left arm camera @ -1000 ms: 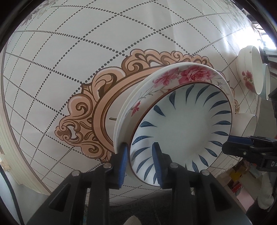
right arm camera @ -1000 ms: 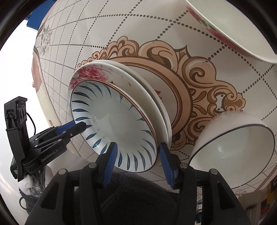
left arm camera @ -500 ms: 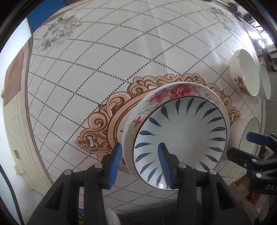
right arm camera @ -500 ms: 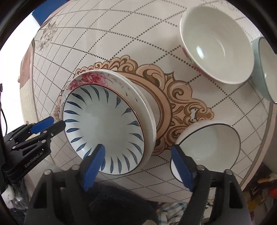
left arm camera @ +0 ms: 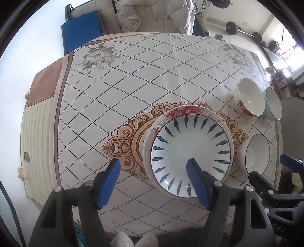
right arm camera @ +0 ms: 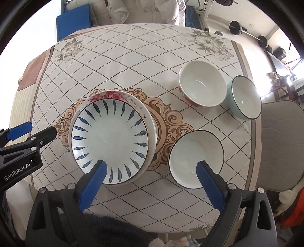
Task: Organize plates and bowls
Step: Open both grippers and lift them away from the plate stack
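Note:
A white plate with blue leaf marks [left arm camera: 191,150] [right arm camera: 109,140] lies on top of a rose-patterned plate [left arm camera: 180,111] [right arm camera: 112,95], stacked on the table's central medallion. Right of the stack stand a black-rimmed white bowl [right arm camera: 195,157] [left arm camera: 256,153], a rose-patterned bowl [right arm camera: 201,85] [left arm camera: 248,96] and a teal bowl [right arm camera: 244,96] [left arm camera: 273,103]. My left gripper [left arm camera: 153,163] [right arm camera: 40,129] hangs high over the stack's left rim, jaws opening, holding nothing. My right gripper [right arm camera: 151,164] [left arm camera: 267,165] hovers between the stack and the black-rimmed bowl, jaws opening, holding nothing.
The table [right arm camera: 123,57] wears a diamond-grid cloth with flower corners. A grey-cushioned chair [right arm camera: 281,144] stands at its right edge. A person in a white jacket [left arm camera: 155,15] is at the far side, beside a blue mat [left arm camera: 81,26]. Barbells [left arm camera: 241,30] lie beyond.
Both grippers let go of the blue-leaf plate's rim, spread their jaws and rose well above the table. The plate stays on the stack.

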`<action>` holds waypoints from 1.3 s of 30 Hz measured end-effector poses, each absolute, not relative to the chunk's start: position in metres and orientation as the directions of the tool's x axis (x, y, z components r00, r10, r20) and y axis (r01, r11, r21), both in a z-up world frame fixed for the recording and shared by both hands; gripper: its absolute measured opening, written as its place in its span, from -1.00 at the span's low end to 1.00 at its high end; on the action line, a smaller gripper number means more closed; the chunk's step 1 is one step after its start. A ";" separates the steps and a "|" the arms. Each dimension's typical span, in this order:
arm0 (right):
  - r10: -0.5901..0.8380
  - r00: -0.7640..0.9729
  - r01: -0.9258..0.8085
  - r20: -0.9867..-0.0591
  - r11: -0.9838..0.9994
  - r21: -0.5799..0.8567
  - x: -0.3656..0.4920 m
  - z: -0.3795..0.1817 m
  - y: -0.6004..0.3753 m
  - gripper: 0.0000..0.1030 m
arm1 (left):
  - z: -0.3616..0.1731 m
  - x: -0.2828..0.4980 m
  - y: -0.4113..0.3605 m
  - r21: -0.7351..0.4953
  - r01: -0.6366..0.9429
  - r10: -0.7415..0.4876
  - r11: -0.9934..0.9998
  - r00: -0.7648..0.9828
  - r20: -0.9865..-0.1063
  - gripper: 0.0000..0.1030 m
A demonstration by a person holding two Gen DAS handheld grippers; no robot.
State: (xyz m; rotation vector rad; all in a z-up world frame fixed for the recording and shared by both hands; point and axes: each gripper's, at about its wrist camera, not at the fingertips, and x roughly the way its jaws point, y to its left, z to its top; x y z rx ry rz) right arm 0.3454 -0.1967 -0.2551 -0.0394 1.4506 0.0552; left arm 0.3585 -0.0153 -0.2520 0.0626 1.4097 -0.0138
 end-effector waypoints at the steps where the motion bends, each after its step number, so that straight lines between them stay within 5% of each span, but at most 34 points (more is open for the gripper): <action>1: 0.008 0.136 -0.064 -0.991 0.998 0.000 0.340 -0.250 -0.193 0.88 | -0.249 0.355 -0.014 0.030 0.049 0.022 0.998 0.167 -0.986 0.56; 2: 0.001 0.153 -0.064 -0.988 0.998 -0.009 0.334 -0.243 -0.192 0.88 | -0.245 0.351 -0.013 0.021 0.045 0.013 0.999 0.168 -0.986 0.69; 32: 0.000 0.335 0.031 -0.942 0.999 0.011 0.230 -0.146 -0.148 0.88 | -0.164 0.265 0.022 -0.064 0.092 -0.091 0.994 0.327 -0.941 0.70; 39: 0.060 0.462 0.091 -0.885 0.989 0.114 0.219 -0.130 -0.177 0.88 | -0.143 0.262 0.015 0.025 0.095 -0.025 0.995 0.496 -0.868 0.70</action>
